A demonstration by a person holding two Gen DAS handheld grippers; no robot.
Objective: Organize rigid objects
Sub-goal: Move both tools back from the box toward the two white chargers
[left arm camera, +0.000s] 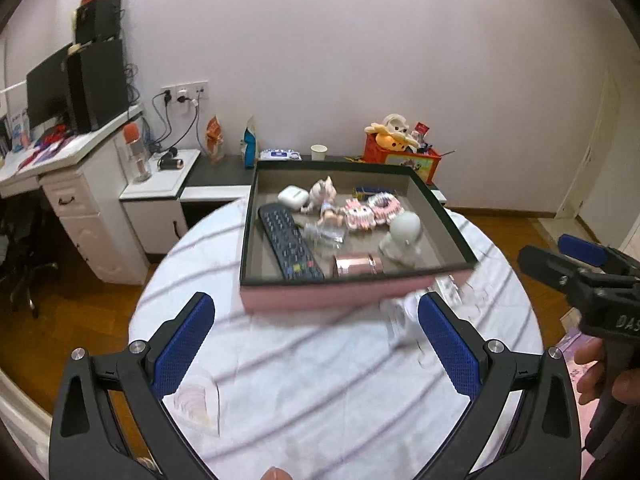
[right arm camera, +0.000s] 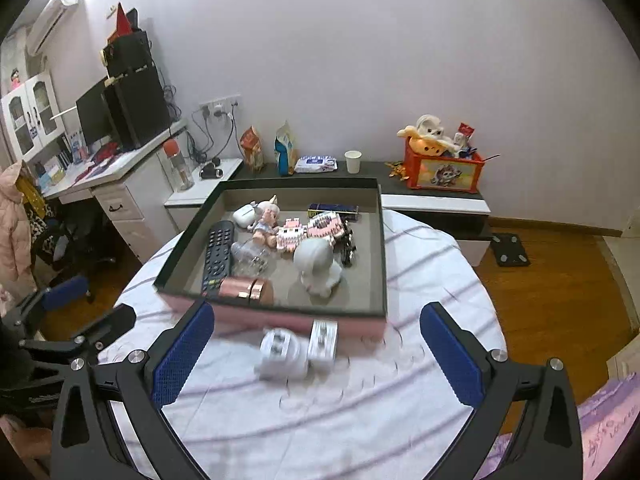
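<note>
- My jaws are spread wide and hold nothing, on the left gripper [left arm camera: 316, 340] and the right gripper [right arm camera: 316, 356] alike.
- Done: remote [right arm camera: 218, 254], figurines and more lie in the box [right arm camera: 280, 320] at the tabletop's [right arm camera: 320, 420] far edge.
- Left, I judge: two white pieces [right arm camera: 298, 346] outside its near wall.

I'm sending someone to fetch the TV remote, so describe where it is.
On the round table sits a shallow box with pink sides. The remote lies along its left wall, beside a copper-coloured tin. It is the only long, flat, black thing covered in buttons.
</note>
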